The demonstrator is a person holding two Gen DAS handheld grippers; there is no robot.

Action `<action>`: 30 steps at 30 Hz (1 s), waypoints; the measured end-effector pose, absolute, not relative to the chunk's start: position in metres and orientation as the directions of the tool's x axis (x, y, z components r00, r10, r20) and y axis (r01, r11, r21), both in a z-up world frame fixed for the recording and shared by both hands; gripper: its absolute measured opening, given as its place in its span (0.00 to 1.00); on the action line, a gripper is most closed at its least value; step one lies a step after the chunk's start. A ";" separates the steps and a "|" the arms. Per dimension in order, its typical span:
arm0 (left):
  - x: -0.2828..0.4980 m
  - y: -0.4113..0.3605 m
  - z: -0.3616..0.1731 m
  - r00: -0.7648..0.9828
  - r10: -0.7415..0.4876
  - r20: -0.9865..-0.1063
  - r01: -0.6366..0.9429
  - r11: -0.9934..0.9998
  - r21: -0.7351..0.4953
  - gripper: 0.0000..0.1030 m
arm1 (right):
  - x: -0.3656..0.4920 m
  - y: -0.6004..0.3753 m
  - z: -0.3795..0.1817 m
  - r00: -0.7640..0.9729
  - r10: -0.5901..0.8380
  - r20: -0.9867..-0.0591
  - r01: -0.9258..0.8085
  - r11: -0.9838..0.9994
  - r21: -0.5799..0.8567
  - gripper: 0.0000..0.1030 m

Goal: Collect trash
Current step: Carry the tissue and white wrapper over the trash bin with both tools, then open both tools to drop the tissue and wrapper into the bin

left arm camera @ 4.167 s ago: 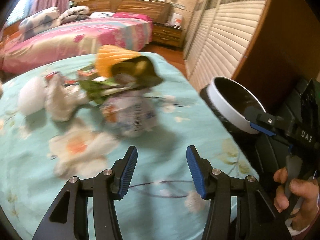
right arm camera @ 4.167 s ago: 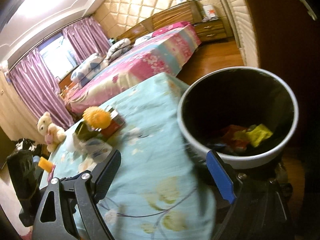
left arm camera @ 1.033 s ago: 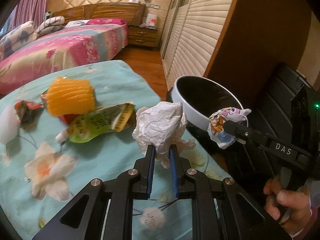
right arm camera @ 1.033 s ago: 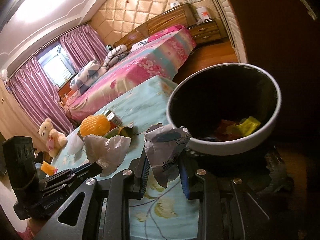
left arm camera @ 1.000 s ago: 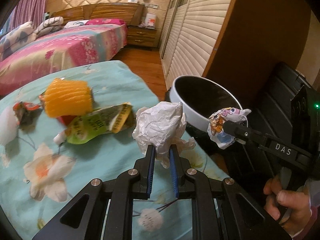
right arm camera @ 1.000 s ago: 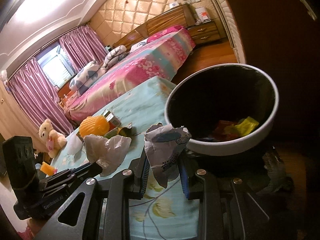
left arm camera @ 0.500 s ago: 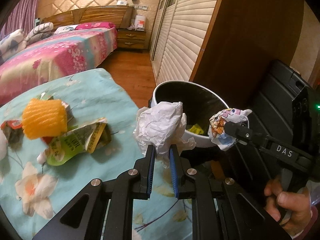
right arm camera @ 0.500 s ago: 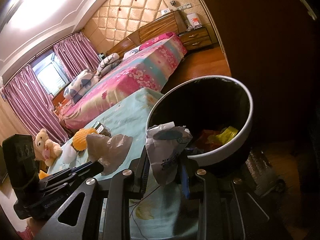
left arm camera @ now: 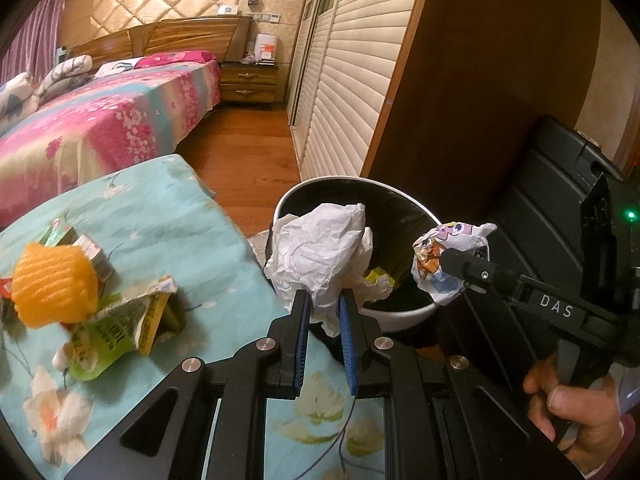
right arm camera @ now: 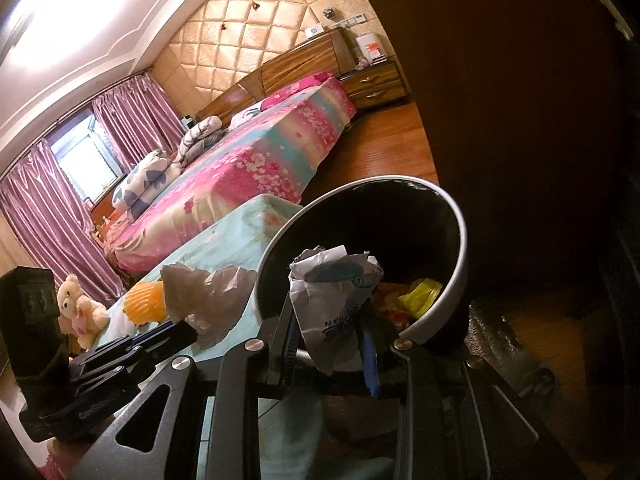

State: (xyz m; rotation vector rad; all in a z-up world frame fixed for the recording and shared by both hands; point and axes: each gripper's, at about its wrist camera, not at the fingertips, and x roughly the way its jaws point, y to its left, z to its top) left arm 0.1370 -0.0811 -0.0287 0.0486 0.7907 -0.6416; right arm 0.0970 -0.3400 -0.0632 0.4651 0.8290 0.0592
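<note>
The left gripper (left arm camera: 323,308) is clamped narrow on a crumpled ball of white paper (left arm camera: 320,252), which hangs over the near rim of the round white trash bin with a black liner (left arm camera: 396,314). The right gripper (right arm camera: 330,344) is pinched tight on a crumpled white wrapper with cartoon print (right arm camera: 332,300); from the left wrist view this wrapper (left arm camera: 448,268) sits at the bin's right rim, partly over the opening. Inside the bin lie a yellow scrap (right arm camera: 420,294) and some reddish bits. The bin stands just beside the corner of the counter covered in a teal floral cloth (left arm camera: 172,208). On that cloth, well left of the bin, rest an orange ribbed foam sleeve (left arm camera: 54,284) and, touching it, a flattened green and yellow pouch (left arm camera: 120,324). A person's hand (left arm camera: 572,408) grips the right gripper's handle, to the right of the bin.
</note>
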 end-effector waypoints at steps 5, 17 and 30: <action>0.145 -0.095 -0.030 0.522 -0.513 -0.681 0.557 0.810 -0.183 0.14 | 0.104 -0.349 -0.068 0.672 0.221 -0.707 0.142 0.898 0.416 0.26; 0.166 -0.116 -0.034 0.518 -0.501 -0.693 0.553 0.814 -0.175 0.14 | 0.118 -0.363 -0.074 0.655 0.226 -0.721 0.154 0.894 0.420 0.28; 0.183 -0.128 -0.038 0.510 -0.496 -0.703 0.552 0.815 -0.175 0.21 | 0.125 -0.370 -0.076 0.635 0.222 -0.740 0.176 0.891 0.418 0.45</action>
